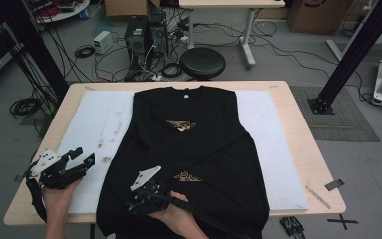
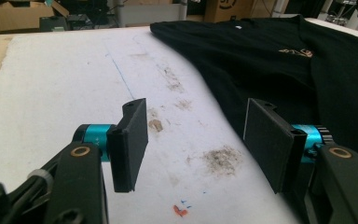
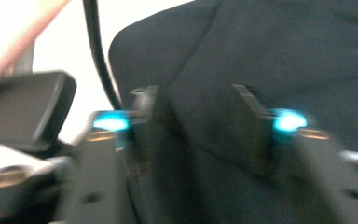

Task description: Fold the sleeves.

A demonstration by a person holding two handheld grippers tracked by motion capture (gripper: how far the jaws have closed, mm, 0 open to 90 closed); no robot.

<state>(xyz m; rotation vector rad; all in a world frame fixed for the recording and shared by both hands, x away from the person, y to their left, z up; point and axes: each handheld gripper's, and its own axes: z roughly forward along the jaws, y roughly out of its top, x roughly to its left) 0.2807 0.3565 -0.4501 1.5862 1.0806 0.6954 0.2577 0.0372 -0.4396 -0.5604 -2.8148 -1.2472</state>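
A black shirt lies spread across the white mat on a wooden table, cables and a stool behind. Left gripper hovers released over the stained mat; right gripper gapes over shirt fabric.

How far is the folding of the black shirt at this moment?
Done: the black shirt lies flat on the white mat with both sleeves folded in across the front. In hand: the right gripper is over the shirt's near-left part, blurred, with cloth between its jaws; grip unclear. The left gripper waits open over the mat. Left: folding the body up.
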